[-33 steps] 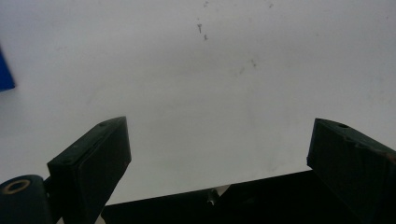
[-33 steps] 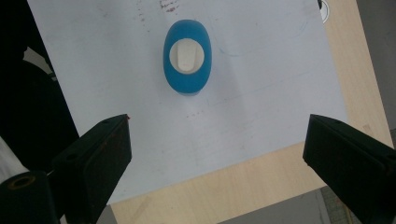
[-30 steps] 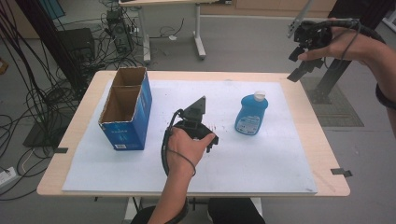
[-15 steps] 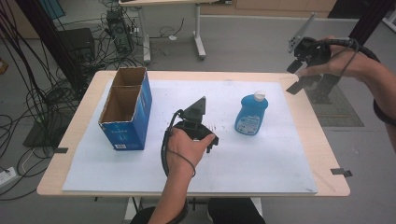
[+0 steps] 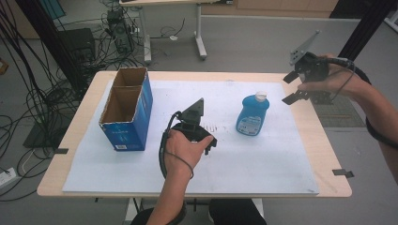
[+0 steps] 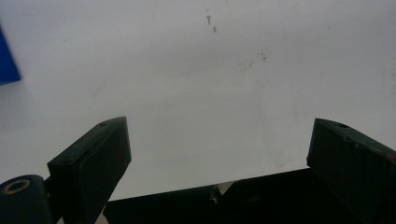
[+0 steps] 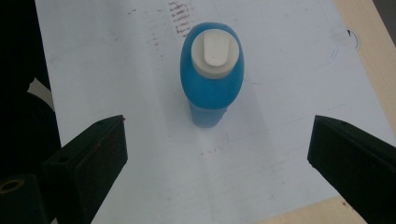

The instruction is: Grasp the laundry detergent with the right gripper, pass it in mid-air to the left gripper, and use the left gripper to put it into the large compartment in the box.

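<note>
Plainly: one blue bottle, one cardboard box; right gripper and left gripper fingers wide, empty.

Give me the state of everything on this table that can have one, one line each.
Blue plastic bottle with white cap: upright, capped, untouched.
Blue cardboard box: upright, top open, nothing visible inside.
Left gripper: jaws open, nothing between them.
Right gripper: jaws open, raised beside the bottle.

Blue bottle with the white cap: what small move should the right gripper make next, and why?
Probably lower the right gripper toward the blue bottle and centre its neck between the jaws. The jaws stand wide open with nothing between them, the gripper hangs above the table's right edge, and the bottle stands upright ahead in the right gripper view, untouched. The left gripper rests open over the white sheet.
</note>
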`<state>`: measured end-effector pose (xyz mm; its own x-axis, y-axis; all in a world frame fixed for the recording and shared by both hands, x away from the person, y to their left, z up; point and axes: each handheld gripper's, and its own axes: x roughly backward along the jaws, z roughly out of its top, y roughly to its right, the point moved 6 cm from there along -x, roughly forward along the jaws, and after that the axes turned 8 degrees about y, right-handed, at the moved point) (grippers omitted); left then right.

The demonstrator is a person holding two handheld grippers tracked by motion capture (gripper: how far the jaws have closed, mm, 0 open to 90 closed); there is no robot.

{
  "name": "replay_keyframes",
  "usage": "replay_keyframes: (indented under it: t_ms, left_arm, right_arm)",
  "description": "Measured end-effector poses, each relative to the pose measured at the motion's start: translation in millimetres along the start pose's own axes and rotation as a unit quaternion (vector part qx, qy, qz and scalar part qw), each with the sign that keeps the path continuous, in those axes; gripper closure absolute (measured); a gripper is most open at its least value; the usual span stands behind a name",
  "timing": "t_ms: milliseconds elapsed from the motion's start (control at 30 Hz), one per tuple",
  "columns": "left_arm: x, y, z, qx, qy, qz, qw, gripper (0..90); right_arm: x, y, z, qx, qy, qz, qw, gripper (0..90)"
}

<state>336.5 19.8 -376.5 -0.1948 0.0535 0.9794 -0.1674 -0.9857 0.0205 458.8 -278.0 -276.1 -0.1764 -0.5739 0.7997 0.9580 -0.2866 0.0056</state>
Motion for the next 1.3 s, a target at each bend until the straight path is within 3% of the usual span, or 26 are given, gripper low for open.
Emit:
replay_keyframes:
  t_ms: [233, 733, 1300]
  left_arm:
    - [-2.9, -0.6, -1.6, 0.000, -0.003, 0.009, 1.0000, 6.9]
    - [-8.4, -2.1, -2.7, 0.000, -0.009, 0.013, 0.9999, 7.0]
    - [-14.4, -12.1, -6.7, 0.007, -0.011, 0.016, 0.9998, 7.0]
  right_arm:
    - [-19.2, -0.4, -18.4, -0.007, 0.045, -0.001, 0.9989, 4.5]
    - [-62.0, -1.8, -45.4, -0.020, 0.096, -0.010, 0.9952, 4.1]
    - [-108.1, -5.2, -61.7, -0.023, 0.166, -0.025, 0.9856, 3.3]
